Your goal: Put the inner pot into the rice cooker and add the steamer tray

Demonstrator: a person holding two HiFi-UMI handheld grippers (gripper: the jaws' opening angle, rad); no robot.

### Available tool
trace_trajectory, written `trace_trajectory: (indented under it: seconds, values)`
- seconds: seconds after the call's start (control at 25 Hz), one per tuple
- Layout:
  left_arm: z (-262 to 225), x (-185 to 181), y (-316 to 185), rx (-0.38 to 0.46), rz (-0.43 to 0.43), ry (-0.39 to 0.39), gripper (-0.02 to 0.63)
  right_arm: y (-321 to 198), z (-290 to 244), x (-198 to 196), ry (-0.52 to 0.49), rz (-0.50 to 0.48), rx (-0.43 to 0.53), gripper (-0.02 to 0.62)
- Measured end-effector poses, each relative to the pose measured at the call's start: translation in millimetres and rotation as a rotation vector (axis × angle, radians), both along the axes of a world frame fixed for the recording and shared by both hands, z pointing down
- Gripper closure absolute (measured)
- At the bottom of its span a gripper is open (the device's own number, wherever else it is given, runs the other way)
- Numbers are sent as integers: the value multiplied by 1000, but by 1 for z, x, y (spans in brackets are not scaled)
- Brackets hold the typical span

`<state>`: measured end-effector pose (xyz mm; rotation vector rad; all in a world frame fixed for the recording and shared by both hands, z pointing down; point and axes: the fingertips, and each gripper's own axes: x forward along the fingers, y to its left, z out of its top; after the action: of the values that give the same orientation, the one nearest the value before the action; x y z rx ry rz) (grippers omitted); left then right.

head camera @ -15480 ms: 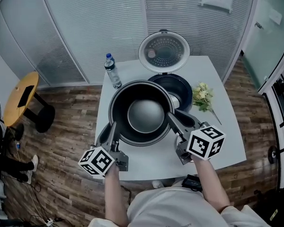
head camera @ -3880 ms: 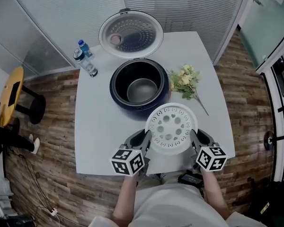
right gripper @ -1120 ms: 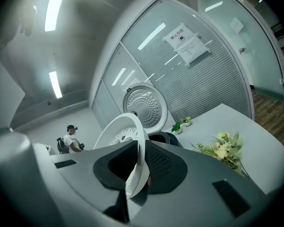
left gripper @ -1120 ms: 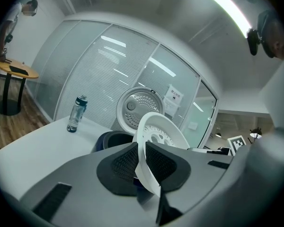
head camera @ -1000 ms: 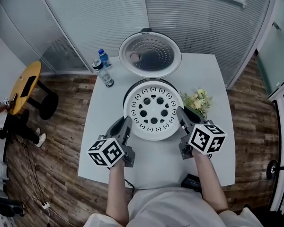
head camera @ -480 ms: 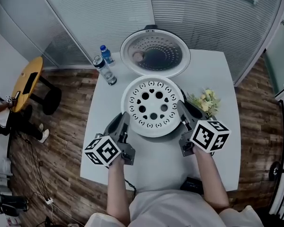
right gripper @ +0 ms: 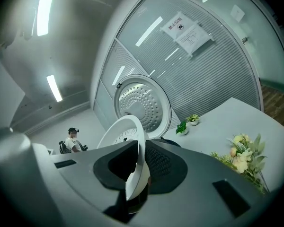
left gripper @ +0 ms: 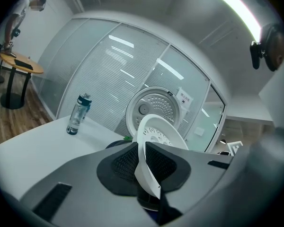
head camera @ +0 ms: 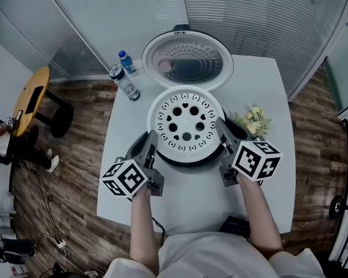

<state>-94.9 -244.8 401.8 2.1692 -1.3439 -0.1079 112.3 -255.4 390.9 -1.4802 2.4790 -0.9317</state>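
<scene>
The person holds the white steamer tray by two opposite sides of its rim. The left tool is pinching the near-left edge and the right tool is pinching the near-right edge. In each gripper view the thin rim stands between the dark pads, which press on it. I think this grip from two sides keeps the wide, light tray level, so that it can sink evenly into the opening.

The tray is directly over the dark rice cooker, and only a narrow arc of the body shows below it. Whether it already sits on the rim I cannot tell. The inner pot is hidden under the tray. The lid stands open at the back, out of the way.

On the white worktop two water bottles stand to the left and a small bunch of flowers lies to the right, both apart from the cooker.

A paper notice hangs on the glass wall. It has a red heading, but the writing is too small to read. The bottle labels are also not readable.
</scene>
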Motion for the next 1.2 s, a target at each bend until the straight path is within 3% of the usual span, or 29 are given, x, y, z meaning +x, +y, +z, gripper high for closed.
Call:
trace_trajectory:
  seconds: [0.76, 1.2]
  values:
    - [27, -1, -13, -27, -2, -127, 554, -7, 28, -4, 78, -20, -32, 532]
    - [34, 0, -21, -31, 19, -192, 552, -12, 37, -9, 211, -47, -37, 532]
